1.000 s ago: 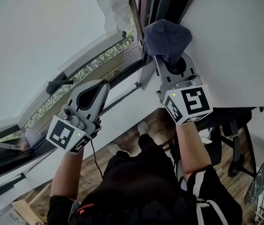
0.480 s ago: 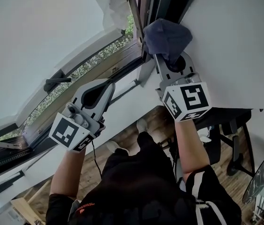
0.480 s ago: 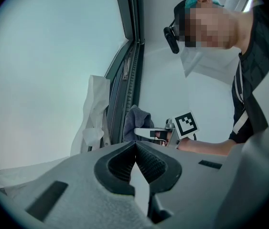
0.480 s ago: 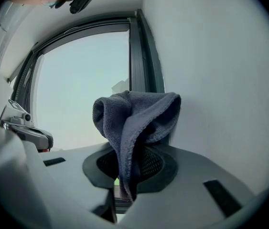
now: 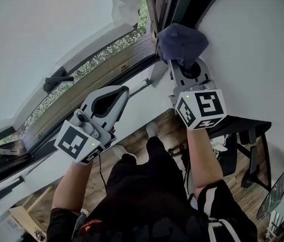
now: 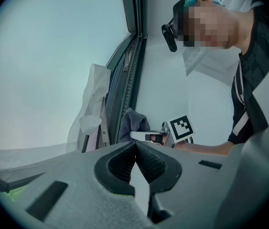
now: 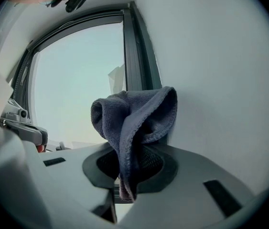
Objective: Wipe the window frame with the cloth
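A dark blue-grey cloth (image 5: 182, 43) is bunched against the dark window frame (image 5: 153, 15) where it meets the white wall. My right gripper (image 5: 180, 65) is shut on the cloth (image 7: 134, 118), whose folds rise above the jaws and whose tail hangs down between them. The frame's upright (image 7: 136, 51) stands right behind the cloth. My left gripper (image 5: 123, 91) is lower left, below the bottom rail, shut with nothing in it. Looking along the left gripper (image 6: 135, 145), I see the cloth (image 6: 131, 123) and the right gripper (image 6: 149, 137) beside the frame (image 6: 135, 56).
The window sash is swung open, with a black handle (image 5: 57, 79) on it. White plastic film (image 5: 123, 3) hangs beside the frame's upright. A white wall (image 5: 252, 44) is to the right. Below are wooden floor, a black desk (image 5: 245, 125) and the person's legs.
The left gripper has edged a little to the right, closer to the frame. The right gripper and cloth stay at the same spot on the frame.
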Action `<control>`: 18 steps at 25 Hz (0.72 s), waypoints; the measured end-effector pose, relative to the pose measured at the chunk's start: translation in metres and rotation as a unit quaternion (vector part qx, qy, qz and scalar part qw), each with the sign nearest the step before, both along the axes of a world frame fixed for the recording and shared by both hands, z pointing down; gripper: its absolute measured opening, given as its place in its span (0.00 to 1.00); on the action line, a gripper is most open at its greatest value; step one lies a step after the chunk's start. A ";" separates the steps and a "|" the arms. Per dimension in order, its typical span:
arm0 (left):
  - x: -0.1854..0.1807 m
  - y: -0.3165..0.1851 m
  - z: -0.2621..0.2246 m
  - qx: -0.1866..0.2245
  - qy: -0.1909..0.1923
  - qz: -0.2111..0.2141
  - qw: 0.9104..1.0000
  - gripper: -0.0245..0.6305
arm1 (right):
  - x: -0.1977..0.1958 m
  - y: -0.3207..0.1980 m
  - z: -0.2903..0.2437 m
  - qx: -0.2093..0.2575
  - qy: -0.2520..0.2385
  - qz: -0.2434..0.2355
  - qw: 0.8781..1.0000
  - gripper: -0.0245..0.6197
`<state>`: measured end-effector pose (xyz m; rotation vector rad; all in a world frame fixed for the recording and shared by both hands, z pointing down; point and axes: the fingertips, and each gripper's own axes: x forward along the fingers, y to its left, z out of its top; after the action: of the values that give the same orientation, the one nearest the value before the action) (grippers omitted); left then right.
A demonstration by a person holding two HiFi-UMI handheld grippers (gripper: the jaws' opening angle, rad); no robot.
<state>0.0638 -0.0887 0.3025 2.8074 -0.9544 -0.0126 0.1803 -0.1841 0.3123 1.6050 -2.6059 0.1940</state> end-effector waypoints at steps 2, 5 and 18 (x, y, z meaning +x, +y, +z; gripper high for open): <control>0.003 0.000 0.005 -0.005 0.000 0.002 1.000 0.07 | 0.002 0.000 0.009 -0.007 -0.003 0.003 1.000 0.12; 0.005 0.000 0.015 -0.014 -0.002 0.004 1.000 0.07 | 0.004 -0.001 0.024 -0.019 -0.008 0.008 1.000 0.12; 0.012 -0.001 0.059 -0.052 -0.003 0.011 0.999 0.07 | 0.011 -0.005 0.092 -0.068 -0.016 0.025 0.997 0.12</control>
<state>0.0754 -0.0895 0.3617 2.7244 -0.8999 0.0470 0.1908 -0.1894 0.4042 1.6352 -2.5161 0.3948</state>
